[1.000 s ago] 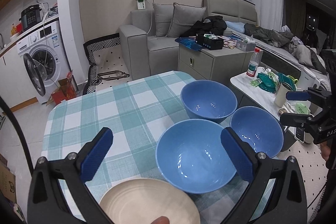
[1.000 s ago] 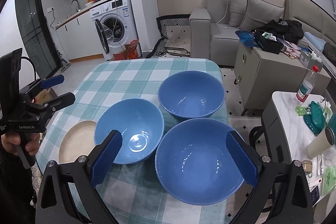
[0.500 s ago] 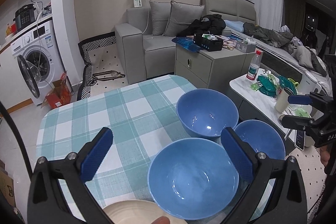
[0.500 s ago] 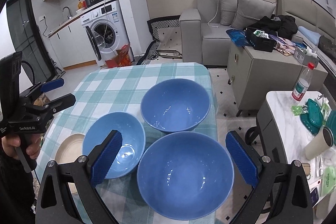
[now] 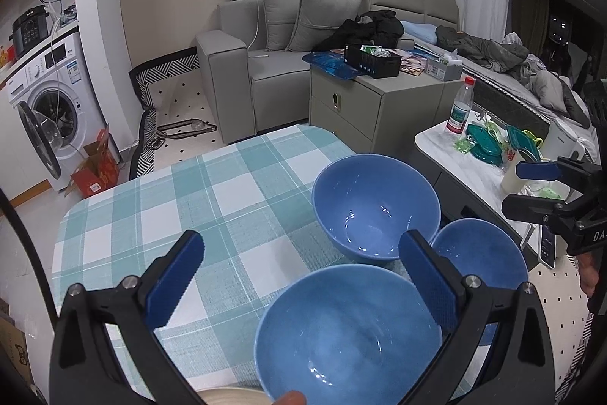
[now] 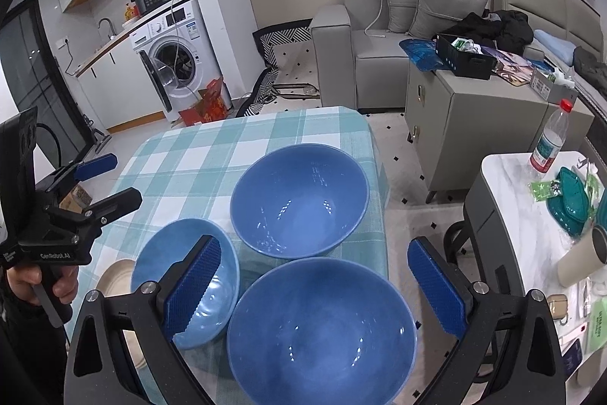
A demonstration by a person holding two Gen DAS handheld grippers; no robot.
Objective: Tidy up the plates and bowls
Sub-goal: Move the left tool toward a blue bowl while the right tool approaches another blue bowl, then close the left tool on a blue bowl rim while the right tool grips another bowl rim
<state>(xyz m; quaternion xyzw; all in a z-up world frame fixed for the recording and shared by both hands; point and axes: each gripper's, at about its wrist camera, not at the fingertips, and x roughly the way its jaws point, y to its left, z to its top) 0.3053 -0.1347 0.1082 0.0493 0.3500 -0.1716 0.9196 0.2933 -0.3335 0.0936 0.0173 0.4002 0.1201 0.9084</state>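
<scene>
Glazed blue bowls: three clustered lower centre on checked table | right gripper wide open, empty, above nearest bowl | left gripper likewise | I judge them slippery, breakable; pinch rim.

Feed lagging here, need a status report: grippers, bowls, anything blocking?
Left gripper open, empty. Right gripper open, empty. Three blue bowls unstacked; cream plate beside. Nothing blocking.

Black plastic left tool, ribbed blue pads, silver screws, matching right tool, white lettering
</scene>
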